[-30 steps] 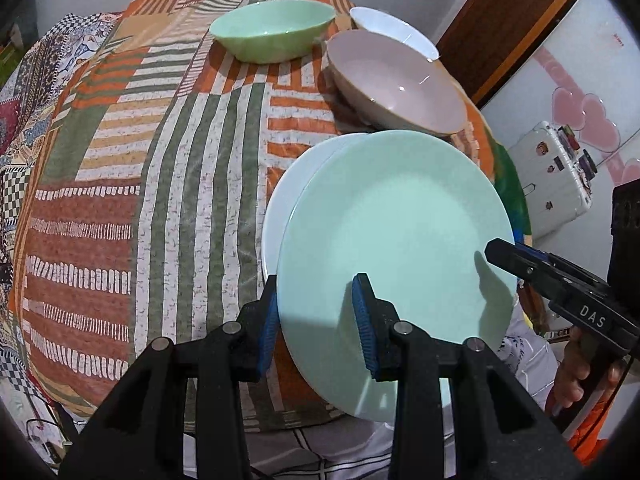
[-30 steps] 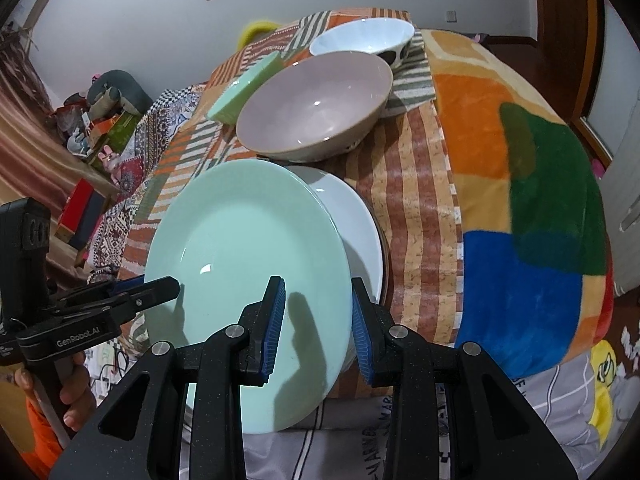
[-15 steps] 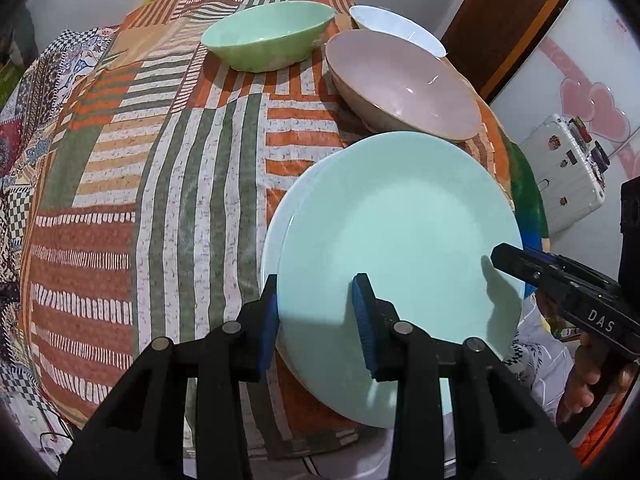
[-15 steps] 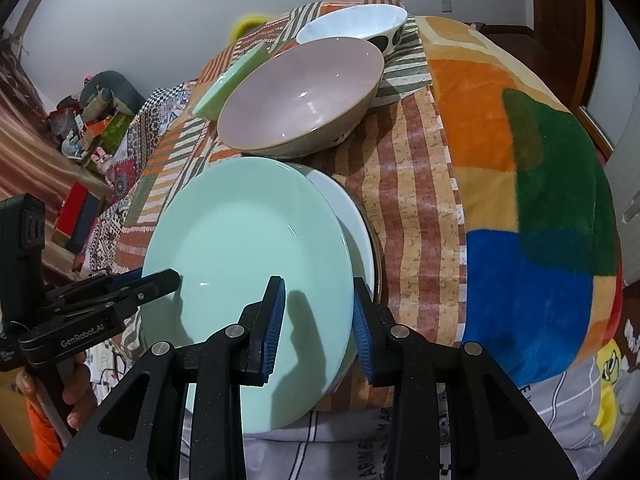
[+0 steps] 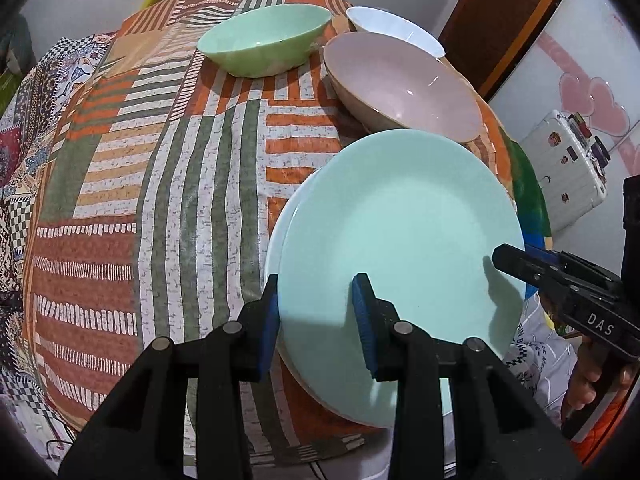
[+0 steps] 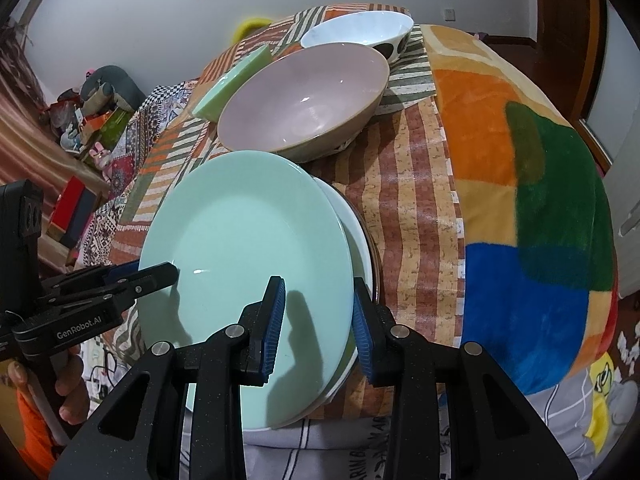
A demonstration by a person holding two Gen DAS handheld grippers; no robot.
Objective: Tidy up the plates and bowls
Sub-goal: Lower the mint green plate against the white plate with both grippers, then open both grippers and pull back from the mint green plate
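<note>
Two glossy round plates (image 5: 400, 240), stacked

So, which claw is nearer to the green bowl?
Left. The left claw grips the green plate at the rim facing the green bowl. The right claw grips the opposite rim, with the pink bowl partly in between.

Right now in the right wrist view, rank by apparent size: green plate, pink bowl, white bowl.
1. Green plate, though it sits nearest the camera.
2. Pink bowl.
3. White bowl, farthest back, so its true size against the pink bowl is unsure.
</note>
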